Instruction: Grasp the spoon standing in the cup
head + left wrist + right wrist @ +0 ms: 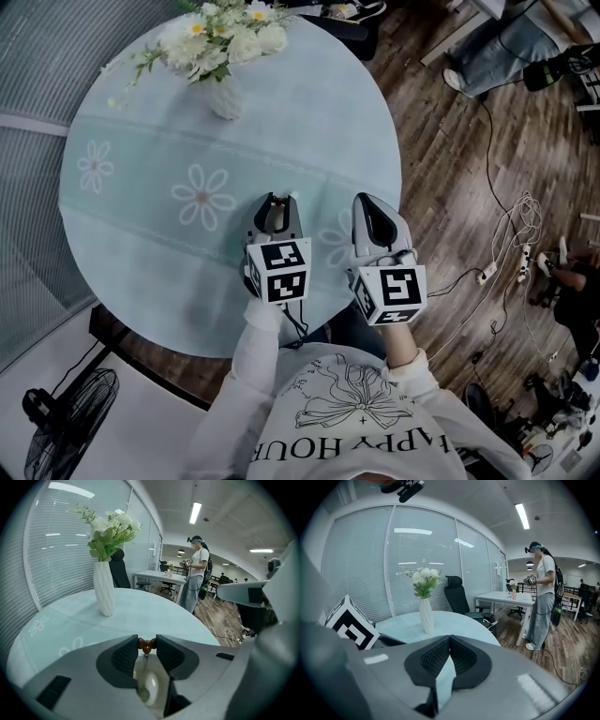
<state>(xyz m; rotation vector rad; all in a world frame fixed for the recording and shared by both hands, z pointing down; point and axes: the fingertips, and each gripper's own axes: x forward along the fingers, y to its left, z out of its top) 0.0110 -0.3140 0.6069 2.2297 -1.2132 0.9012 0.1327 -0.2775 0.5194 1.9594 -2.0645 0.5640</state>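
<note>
Thin metal spoon with brown bow-shaped knob [146, 658] stands upright in glossy white ceramic cup [157, 686], near person's edge of the round pale-blue daisy-print surface [141, 216].

Left gripper [147, 642]: jaws narrow, ribbed black pads touching the knob on both sides.

We judge the step as grasp at contact. Next: firm pinch without tipping the cup; the small smooth knob may slip.

Right gripper [450, 639] alongside: jaws together, empty.

White ribbed vase [104, 590] stands well apart.

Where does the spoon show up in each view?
Head view: not made out; the left gripper covers it, below centre.
Left gripper view: the spoon is at lower centre, its brown end between the jaws, above the cup.
Right gripper view: not in it.
Shared landmark: the vase.
</note>
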